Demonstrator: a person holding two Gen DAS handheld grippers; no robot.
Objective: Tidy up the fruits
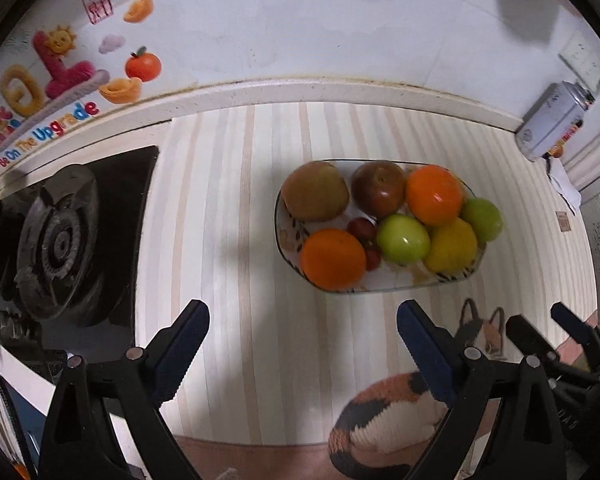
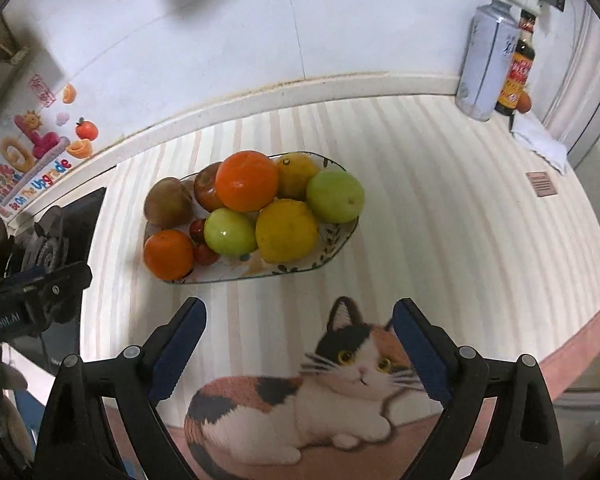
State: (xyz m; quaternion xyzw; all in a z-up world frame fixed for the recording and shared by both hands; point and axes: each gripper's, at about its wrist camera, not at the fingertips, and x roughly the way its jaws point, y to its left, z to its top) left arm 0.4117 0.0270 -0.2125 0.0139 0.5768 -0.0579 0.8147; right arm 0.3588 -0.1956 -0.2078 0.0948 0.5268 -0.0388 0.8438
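Left gripper and right gripper: jaws wide, empty, above striped mat; fruits piled on oval patterned ceramic plate.

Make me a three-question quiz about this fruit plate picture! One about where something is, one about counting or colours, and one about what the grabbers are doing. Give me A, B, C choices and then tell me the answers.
1. Where does the fruit lie?
A. on the stove burner
B. on the plate
C. on the cat picture

2. How many green apples are there?
A. two
B. four
C. none

3. What are the two grippers doing?
A. both squeeze an orange
B. one holds a lemon
C. both are open and hold nothing

Answers:
1 B: the fruit is piled on the patterned plate, which stands on the striped mat between the stove burner and the cat picture.
2 A: one green apple lies in the middle and another green apple at the plate's right end.
3 C: the left gripper and the right gripper have jaws spread wide with only mat between them.
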